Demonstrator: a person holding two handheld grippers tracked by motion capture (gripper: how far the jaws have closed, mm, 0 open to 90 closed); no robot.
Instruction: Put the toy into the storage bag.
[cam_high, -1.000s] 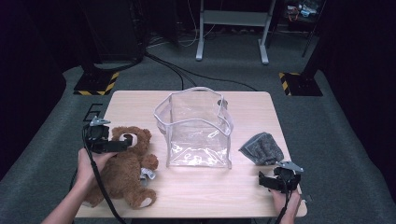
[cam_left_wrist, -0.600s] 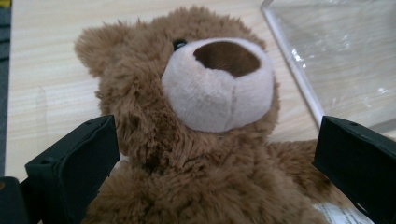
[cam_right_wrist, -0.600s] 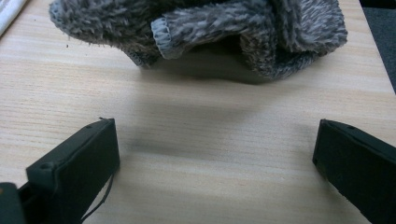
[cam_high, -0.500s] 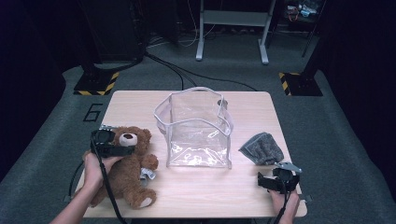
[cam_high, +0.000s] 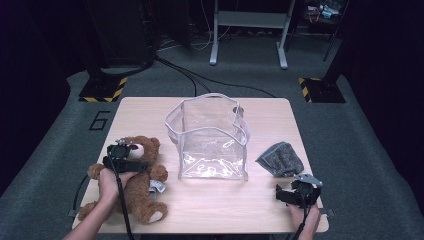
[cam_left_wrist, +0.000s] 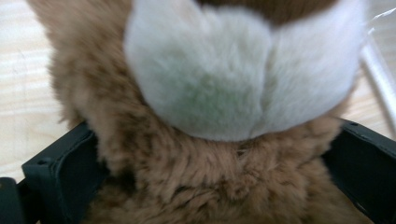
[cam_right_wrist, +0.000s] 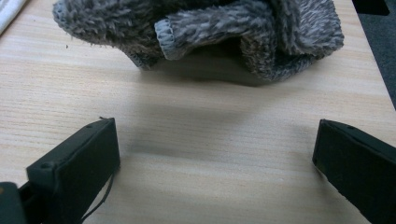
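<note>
Bear (cam_high: 135, 182) lying supine on surface (cam_high: 215, 200), long axis running away from person, head pointing toward far edge. Left tool (cam_high: 122, 159) straddling neck crosswise, jaws flanking fur, grip not yet clenching. Right tool (cam_high: 292, 194) idling released, grey cloth (cam_right_wrist: 210, 32) just ahead. Clear bag (cam_high: 210, 137) standing rightward of left tool.

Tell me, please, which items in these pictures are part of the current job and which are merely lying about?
In the job:
- brown plush teddy bear, between the left tongs' jaws
- clear plastic zip bag, standing open
- grey fuzzy cloth, in front of the open right tongs

Lying about:
- black cables on the floor
- grey metal stand
</note>
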